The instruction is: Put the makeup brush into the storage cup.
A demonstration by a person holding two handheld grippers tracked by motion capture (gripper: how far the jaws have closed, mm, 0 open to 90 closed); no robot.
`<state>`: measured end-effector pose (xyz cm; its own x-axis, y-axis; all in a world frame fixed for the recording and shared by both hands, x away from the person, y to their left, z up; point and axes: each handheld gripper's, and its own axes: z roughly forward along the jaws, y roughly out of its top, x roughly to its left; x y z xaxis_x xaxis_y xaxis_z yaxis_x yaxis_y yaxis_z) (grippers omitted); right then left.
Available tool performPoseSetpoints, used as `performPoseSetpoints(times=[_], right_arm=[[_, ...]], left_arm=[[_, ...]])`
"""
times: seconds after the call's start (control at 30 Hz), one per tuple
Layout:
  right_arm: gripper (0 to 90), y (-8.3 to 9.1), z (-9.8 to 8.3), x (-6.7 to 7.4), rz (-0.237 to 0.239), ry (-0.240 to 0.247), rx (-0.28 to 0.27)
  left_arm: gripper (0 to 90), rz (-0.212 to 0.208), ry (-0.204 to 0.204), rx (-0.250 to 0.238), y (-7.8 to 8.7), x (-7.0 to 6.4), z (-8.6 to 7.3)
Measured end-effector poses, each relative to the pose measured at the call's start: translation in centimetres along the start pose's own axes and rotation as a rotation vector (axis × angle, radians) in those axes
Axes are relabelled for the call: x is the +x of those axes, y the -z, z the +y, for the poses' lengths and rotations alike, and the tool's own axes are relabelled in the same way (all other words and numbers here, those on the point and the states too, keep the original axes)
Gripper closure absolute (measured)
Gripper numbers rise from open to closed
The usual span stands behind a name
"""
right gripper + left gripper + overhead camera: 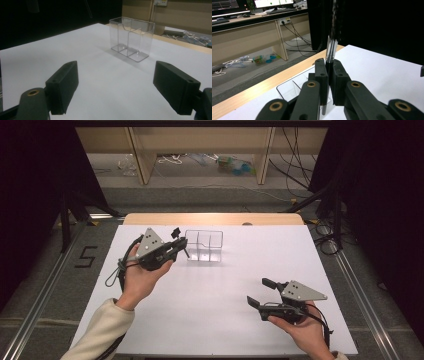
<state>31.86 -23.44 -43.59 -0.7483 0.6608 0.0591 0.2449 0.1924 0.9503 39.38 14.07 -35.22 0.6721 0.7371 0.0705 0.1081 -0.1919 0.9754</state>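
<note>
White table, left gripper clamping a thin black pen beside clear organizer, right gripper jaws wide apart, holding nothing.

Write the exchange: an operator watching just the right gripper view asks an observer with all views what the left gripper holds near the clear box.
Observer: The left gripper is shut on a thin dark pen, held roughly upright.
Operator: Where is it relative to the box?
Observer: In the high view it hovers at the clear box's left end.
Operator: And my own gripper?
Observer: The right gripper is held near the table's front right, well apart from the box.
</note>
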Motion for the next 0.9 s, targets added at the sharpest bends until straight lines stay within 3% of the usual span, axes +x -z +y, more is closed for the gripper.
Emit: performPoseSetpoints(times=[0.13,0.33,0.37,0.53,0.9], right_arm=[[21.6,-0.1,0.0,-0.1,-0.004,0.014,-0.015],[21.6,0.1,0.0,0.0,-0.005,0.001,0.01],[21.6,-0.2,-0.1,-0.1,0.002,0.016,-0.028],[21.6,0.0,0.0,0.0,0.001,-0.002,-0.002],[21.7,-0.2,0.0,-0.2,0.001,0.012,-0.028]], left_arm=[[85.5,0.005,0.007,0.002,-0.2,0.3,0.0],[85.5,0.013,0.014,0.003,-0.5,0.8,0.0],[85.5,0.014,0.017,0.002,-0.6,0.8,0.0],[85.5,0.015,0.016,0.006,-0.9,0.9,0.1],[85.5,0.025,0.014,0.011,-1.4,1.2,0.2]])
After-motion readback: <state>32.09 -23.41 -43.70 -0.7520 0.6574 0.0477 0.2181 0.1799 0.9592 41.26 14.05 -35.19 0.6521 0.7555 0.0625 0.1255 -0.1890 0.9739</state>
